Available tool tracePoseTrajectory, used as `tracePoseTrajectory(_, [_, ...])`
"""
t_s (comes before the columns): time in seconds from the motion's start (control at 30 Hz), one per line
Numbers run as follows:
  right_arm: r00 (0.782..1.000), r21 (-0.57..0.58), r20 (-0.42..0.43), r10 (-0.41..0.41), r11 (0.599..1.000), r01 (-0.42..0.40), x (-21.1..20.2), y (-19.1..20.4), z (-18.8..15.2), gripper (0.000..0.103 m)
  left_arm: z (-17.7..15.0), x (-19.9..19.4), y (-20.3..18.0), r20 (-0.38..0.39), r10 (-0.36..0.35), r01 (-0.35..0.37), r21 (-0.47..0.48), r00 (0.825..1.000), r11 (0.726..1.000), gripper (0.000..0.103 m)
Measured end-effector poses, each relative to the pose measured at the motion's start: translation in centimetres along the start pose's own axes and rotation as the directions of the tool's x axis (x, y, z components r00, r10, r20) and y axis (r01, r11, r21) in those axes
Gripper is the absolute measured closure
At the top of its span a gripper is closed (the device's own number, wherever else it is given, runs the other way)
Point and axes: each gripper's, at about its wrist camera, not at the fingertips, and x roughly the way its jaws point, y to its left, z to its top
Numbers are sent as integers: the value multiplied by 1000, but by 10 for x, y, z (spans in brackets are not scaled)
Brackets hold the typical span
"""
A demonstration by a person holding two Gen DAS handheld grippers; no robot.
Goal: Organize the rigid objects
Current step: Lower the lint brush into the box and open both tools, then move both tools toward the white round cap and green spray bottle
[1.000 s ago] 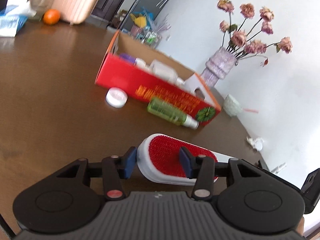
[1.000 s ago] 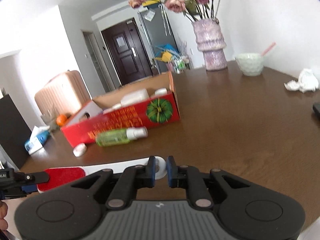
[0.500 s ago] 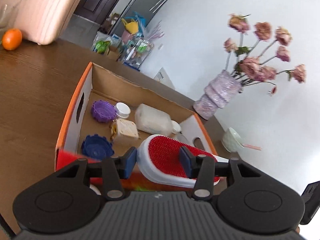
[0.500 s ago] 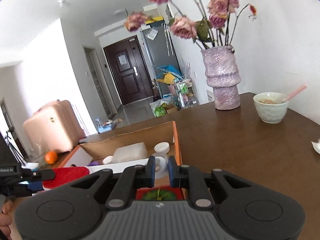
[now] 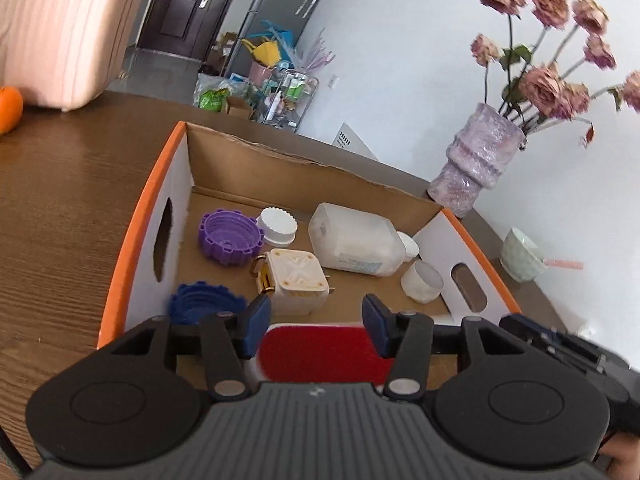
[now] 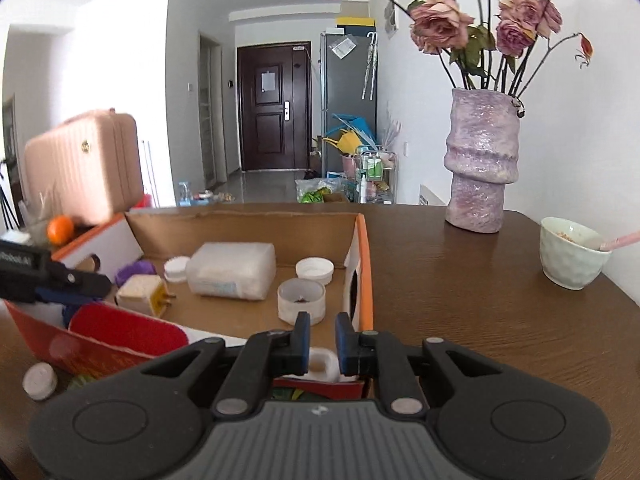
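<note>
Red-faced lint brush (image 5: 320, 354) now hovering over cardboard box (image 5: 304, 168), left gripper (image 5: 316, 326) opening around it, right gripper (image 6: 322, 344) still pinching its white handle (image 6: 320, 364), nearly deposited.

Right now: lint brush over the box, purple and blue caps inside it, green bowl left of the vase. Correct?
Not quite. In the right wrist view the green bowl sits right of the vase, not left. The lint brush, box and both caps stand as stated.

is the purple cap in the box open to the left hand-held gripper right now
Probably not yet. The purple cap lies uncovered in the box, but the left hand-held gripper, jaws opening, has the red brush between them.
</note>
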Motion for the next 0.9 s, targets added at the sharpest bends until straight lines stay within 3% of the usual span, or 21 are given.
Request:
tracePoseTrajectory(0.17, [1000,0,13,8,1000,-8,-9,4,3,87,0,-23,-3,43,13,-15,58,999,998,44])
tracePoseTrajectory(0.33, [999,-18,30,13,1000,-12,-38,8,8,81,-15,-77,-18,197,77,-120,214,977,970,29])
tracePoseTrajectory(0.43, [999,-50,42,29,998,-27,-63,16,6,65,-34,-109,-27,253,138,-207,271,958,940,20])
tracePoseTrajectory(0.53, [996,-90,79,40,995,-33,-89,28,-1,25,-59,-136,-33,308,187,-280,293,933,914,10])
tracePoseTrajectory(0.57, [994,-100,103,41,995,-30,-99,33,-6,5,-69,-146,-35,320,205,-303,296,925,906,8])
tracePoseTrajectory(0.6, [991,-110,129,42,994,-27,-108,38,-10,0,-77,-154,-37,328,217,-318,293,919,902,4])
tracePoseTrajectory(0.8, [985,-110,149,85,992,-69,-152,57,-29,0,-115,-199,-37,297,222,-297,240,929,924,1])
tracePoseTrajectory(0.9, [984,-99,151,92,992,-78,-169,63,-35,0,-126,-220,-39,310,229,-300,204,923,932,1])
